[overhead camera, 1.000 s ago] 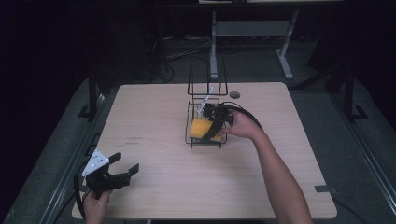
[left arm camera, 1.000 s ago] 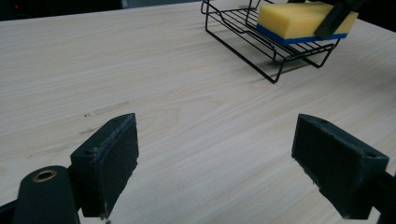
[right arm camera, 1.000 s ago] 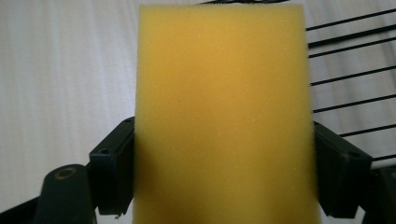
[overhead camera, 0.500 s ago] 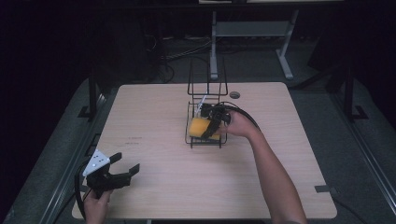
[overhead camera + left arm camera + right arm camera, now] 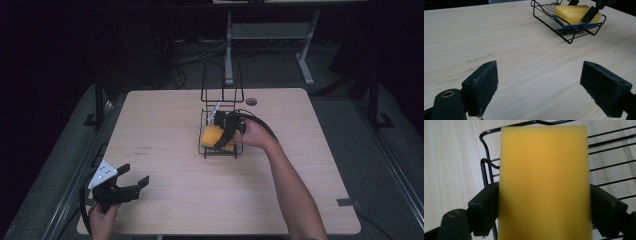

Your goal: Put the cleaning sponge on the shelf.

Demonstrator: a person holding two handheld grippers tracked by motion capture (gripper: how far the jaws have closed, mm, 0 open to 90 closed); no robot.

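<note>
My right gripper [image 5: 226, 134] held the yellow rectangular foam sponge [image 5: 212, 136] with its blue underside, one black jaw pressed against each long side of it, as the right gripper view showed with the sponge [image 5: 544, 182] between the two pads. The sponge sat inside the black wire basket [image 5: 220, 151], which stood near the middle of the pale wooden table [image 5: 165, 120], a little toward its far edge, with a tall wire handle rising behind. From the left gripper view the sponge [image 5: 571, 13] seemed to rest on the basket's [image 5: 564, 32] bottom wires, though I could not be sure whether it touched them or hung just above. My left gripper [image 5: 131, 182] hovered low over the table's near left corner, well apart from the basket, its jaws spread wide with nothing between them, only bare wood grain [image 5: 536, 65] showing in the gap.
</note>
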